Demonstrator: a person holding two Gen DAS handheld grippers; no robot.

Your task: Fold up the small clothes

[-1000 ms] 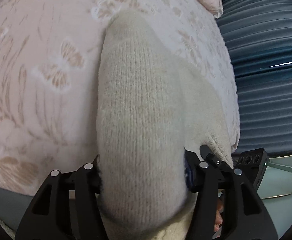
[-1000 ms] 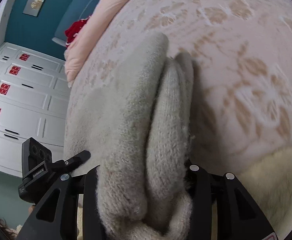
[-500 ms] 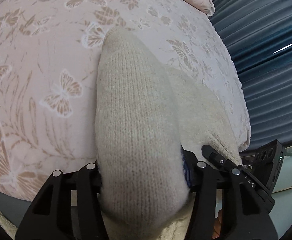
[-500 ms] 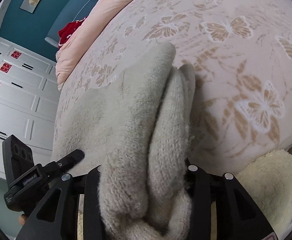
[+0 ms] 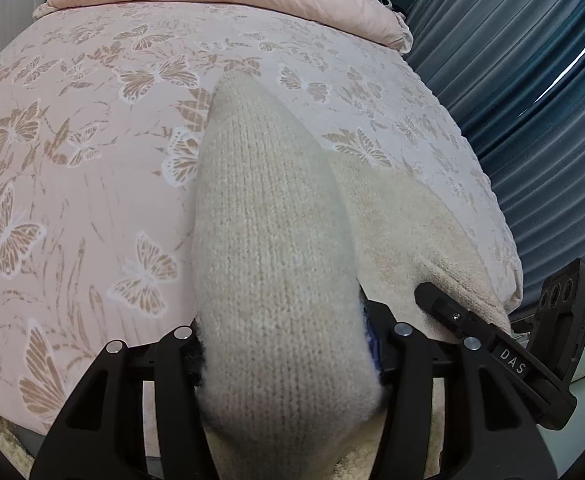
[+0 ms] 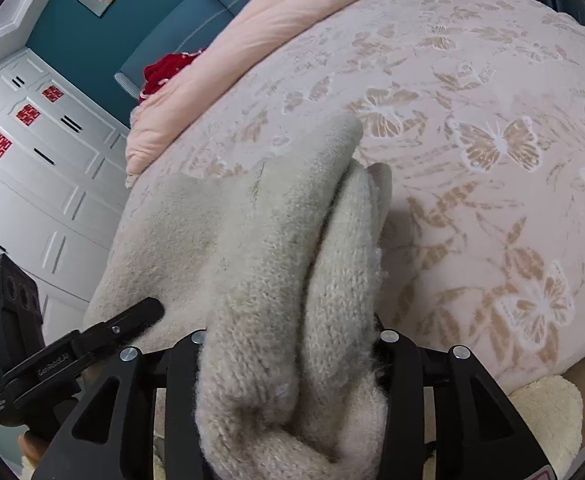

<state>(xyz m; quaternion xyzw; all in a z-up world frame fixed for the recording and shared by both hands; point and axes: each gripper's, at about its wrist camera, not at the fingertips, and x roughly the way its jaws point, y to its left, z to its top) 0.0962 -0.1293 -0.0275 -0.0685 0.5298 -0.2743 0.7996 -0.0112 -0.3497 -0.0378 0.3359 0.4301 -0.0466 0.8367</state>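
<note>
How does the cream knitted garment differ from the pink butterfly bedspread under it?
Colour: the knitted garment is plain cream; the bedspread is pink with tan butterflies.
Texture: the garment shows rows of knit stitches; the bedspread looks smoother, with a printed pattern.
Pose: the garment is bunched into thick folds; the bedspread lies spread out over the bed.
Both are soft, pale fabric.

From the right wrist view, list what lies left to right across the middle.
White wardrobe → cream knit → butterfly bedspread.
</note>
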